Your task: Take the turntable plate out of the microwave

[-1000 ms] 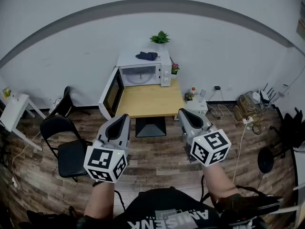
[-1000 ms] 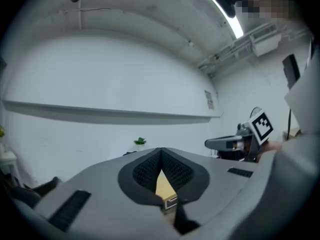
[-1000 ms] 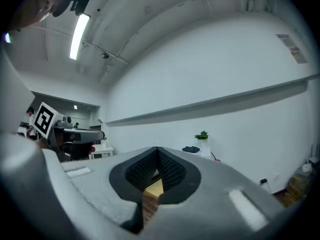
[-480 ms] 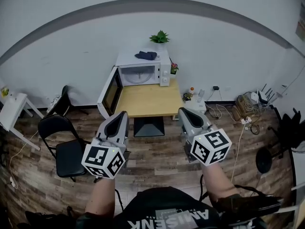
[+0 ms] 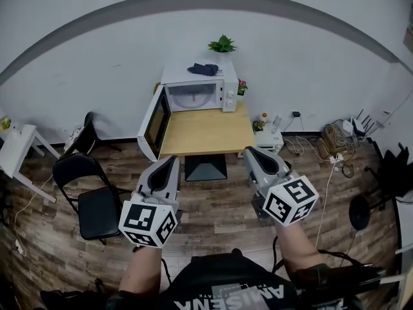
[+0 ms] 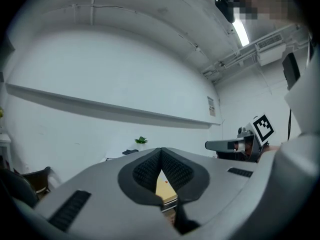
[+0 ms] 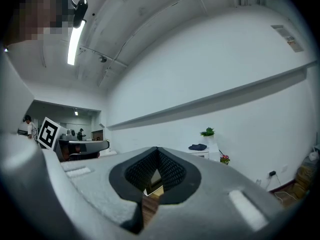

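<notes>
The microwave [image 5: 197,95] is white and sits at the back of a wooden desk [image 5: 206,134], against the wall. Its door [image 5: 153,124] hangs wide open on the left side of the microwave. Low inside the microwave there is a pale shape that looks like the turntable plate [image 5: 191,102], but it is too small to be sure.

On top of the microwave there is a little green plant [image 5: 222,44] and a dark cloth [image 5: 203,69]. Just to the right of the microwave stands a tiny pot of flowers [image 5: 242,86]. Far to the left of the microwave, down on the wooden floor, is a black chair [image 5: 90,196]. To the right of the microwave, past the desk, is a small white side table [image 5: 271,141] with bottles on it.

The person stands well back from the microwave and holds both tools out toward it. The left gripper [image 5: 169,161] has its jaws clenched together with nothing between them. The right gripper [image 5: 251,152] has its jaws clenched too, and they hold nothing. Both grippers are well apart from the microwave, on the near side of the desk, and they touch nothing. Each points level, the left one in line with the microwave's open door and the right one to the right of the microwave.
</notes>
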